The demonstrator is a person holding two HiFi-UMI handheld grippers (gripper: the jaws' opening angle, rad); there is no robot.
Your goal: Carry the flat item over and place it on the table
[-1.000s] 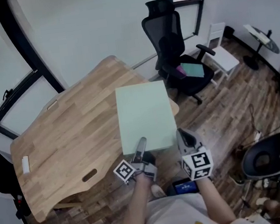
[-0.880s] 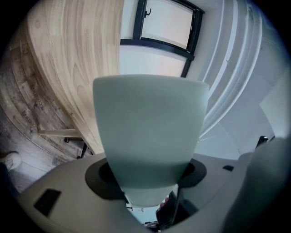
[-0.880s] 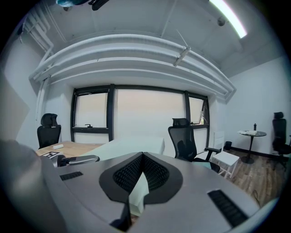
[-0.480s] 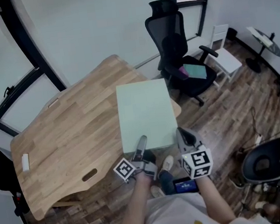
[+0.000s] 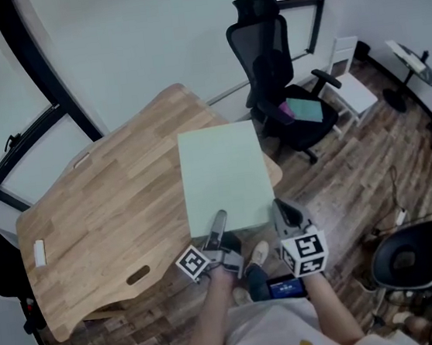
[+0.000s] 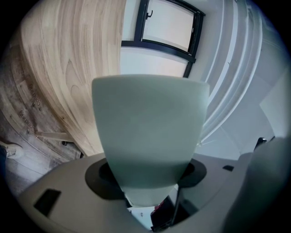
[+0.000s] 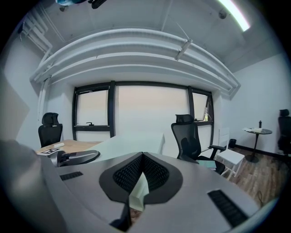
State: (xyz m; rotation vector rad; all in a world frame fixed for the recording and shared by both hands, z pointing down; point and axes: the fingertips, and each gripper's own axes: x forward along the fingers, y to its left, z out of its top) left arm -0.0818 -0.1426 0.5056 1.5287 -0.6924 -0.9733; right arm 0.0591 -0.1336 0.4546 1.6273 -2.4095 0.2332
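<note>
The flat item is a pale green board point(image 5: 224, 176), held level over the right end of the wooden table point(image 5: 104, 213), with its right part past the table's edge. My left gripper point(image 5: 217, 232) is shut on the board's near edge at the left. My right gripper point(image 5: 285, 215) is shut on its near right corner. In the left gripper view the board point(image 6: 150, 132) fills the space between the jaws of the left gripper point(image 6: 148, 184). In the right gripper view the right gripper point(image 7: 140, 184) pinches the board's corner, and the board point(image 7: 132, 139) stretches away to the left.
A black office chair point(image 5: 273, 67) with a teal item point(image 5: 304, 110) on its seat stands just beyond the board. A white stool point(image 5: 350, 87) is to its right, another dark chair point(image 5: 409, 249) at lower right. A small white object point(image 5: 39, 252) lies on the table's left end.
The board and both grippers keep almost the same place. A shoe has come forward on the floor below the board's near edge.
</note>
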